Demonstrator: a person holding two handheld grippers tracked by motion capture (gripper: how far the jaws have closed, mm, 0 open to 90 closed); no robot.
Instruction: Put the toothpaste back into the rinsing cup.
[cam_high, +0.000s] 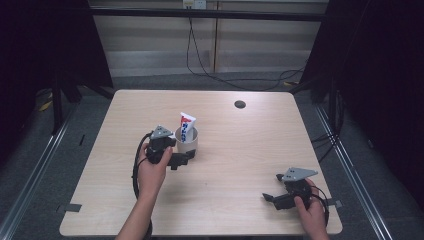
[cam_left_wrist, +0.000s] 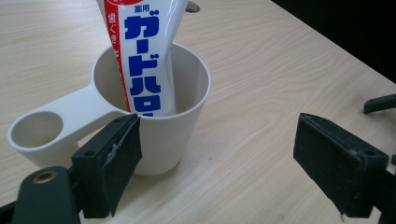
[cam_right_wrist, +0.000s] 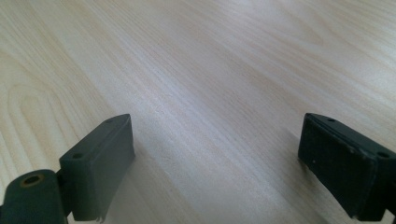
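Left gripper (cam_high: 176, 161) is wide open with nothing in it, parked right at the near-left side of the white cup (cam_high: 188, 144). In the left gripper view one jaw sits just in front of the cup where the handle joins the wall, maybe touching it, hard to say, and the other jaw is well off to the right over bare table (cam_left_wrist: 261, 93). So the cup (cam_left_wrist: 159, 121) isn't centred between the jaws, it's hugging one side.

The cup stands upright a bit left of the table's middle, with a toothpaste tube (cam_high: 186, 126) standing in it. The tube (cam_left_wrist: 144, 60) leans slightly, long axis close to vertical, top end sticking well above the rim. The flat handle (cam_left_wrist: 56, 126) with the round hole points out left in that view, roughly toward the person.

Right gripper (cam_high: 272, 197) is also open and empty, down at the near-right corner, far from the cup.

My guess: the left hand is clearly the one to work the cup, and it'd need to shift sideways so the cup body or handle ends up between the jaws before closing.
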